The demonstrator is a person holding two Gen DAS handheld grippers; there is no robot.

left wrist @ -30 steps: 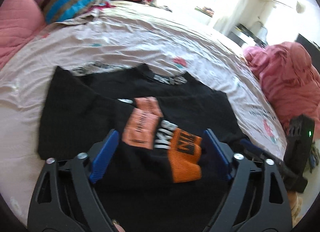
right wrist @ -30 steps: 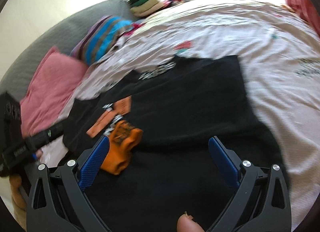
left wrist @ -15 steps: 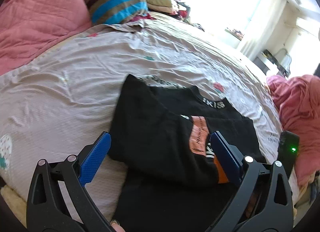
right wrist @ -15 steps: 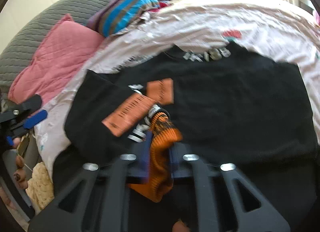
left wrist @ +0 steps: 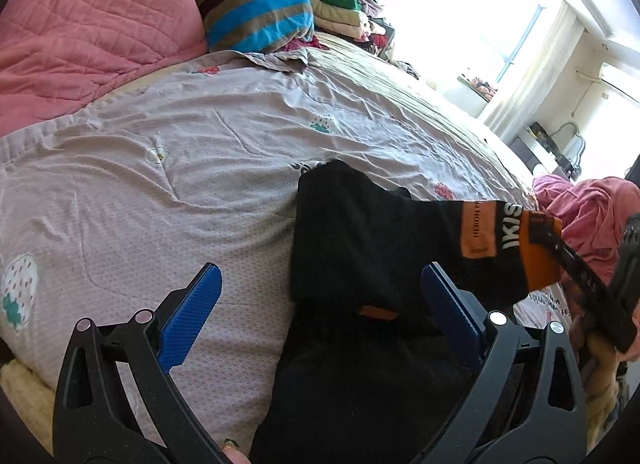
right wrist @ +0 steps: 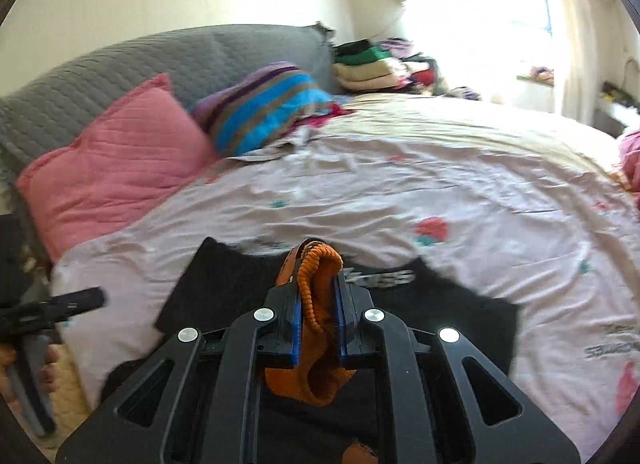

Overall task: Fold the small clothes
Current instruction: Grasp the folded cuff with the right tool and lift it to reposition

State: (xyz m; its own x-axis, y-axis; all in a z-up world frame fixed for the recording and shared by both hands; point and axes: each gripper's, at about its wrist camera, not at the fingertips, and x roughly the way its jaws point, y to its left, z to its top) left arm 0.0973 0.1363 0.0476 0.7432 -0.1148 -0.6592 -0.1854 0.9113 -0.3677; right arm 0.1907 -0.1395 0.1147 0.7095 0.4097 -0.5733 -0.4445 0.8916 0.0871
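A black sweater with an orange cuff lies on the bed sheet. My right gripper is shut on the orange cuff and holds the sleeve lifted above the sweater body; in the left wrist view its fingers pinch the cuff at the right. My left gripper is open and empty, low over the sweater's left edge and the sheet.
A pink pillow and a striped cushion lie at the bed's head, with stacked folded clothes behind. A pink heap sits at the right. The grey headboard backs the bed.
My right gripper has closed on the orange cuff and lifted the sleeve up and across. My left gripper has drifted left, staying open.
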